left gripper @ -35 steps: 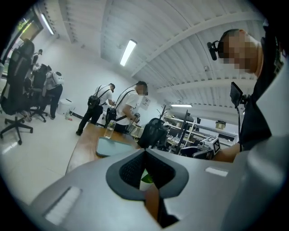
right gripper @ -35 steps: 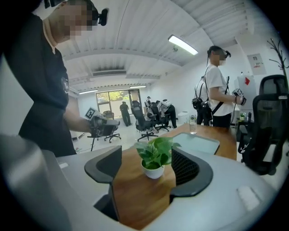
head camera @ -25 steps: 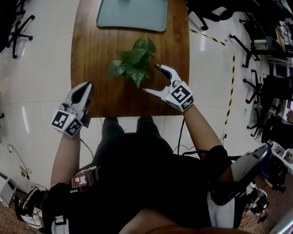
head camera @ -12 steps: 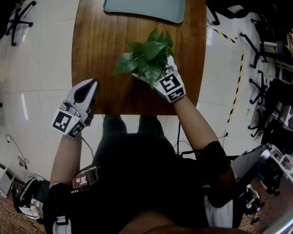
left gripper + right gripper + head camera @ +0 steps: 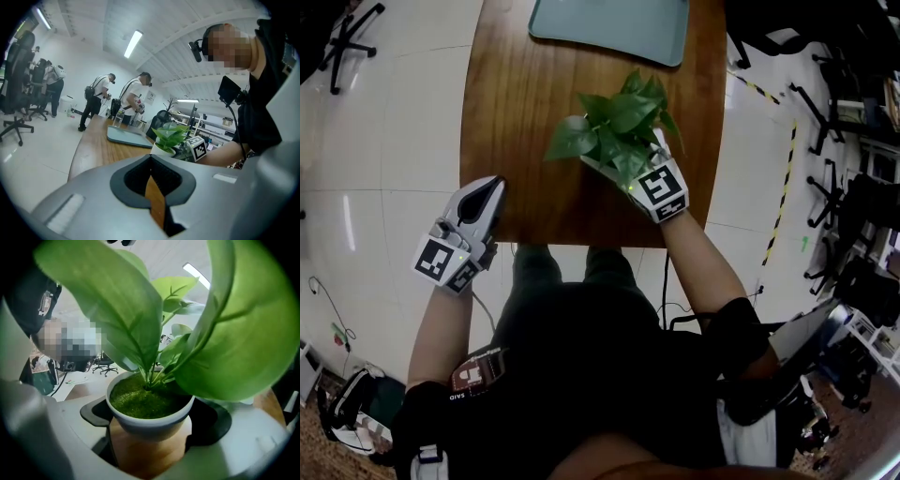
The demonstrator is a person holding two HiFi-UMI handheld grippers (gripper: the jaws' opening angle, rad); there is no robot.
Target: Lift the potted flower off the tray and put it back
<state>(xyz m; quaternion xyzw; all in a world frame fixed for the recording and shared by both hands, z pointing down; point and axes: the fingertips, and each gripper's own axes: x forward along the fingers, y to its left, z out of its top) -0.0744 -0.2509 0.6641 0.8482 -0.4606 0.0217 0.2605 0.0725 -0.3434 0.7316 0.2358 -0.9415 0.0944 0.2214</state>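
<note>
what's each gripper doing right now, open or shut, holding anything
left gripper: shut, empty.
right gripper: jaws closing round the flower pot, which stands between them; no firm grip visible yet.

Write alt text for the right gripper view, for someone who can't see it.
A white pot of green leaves stands on the wooden table between the right tongs, whose jaws are closing around it. Large leaves fill most of the view.
</note>
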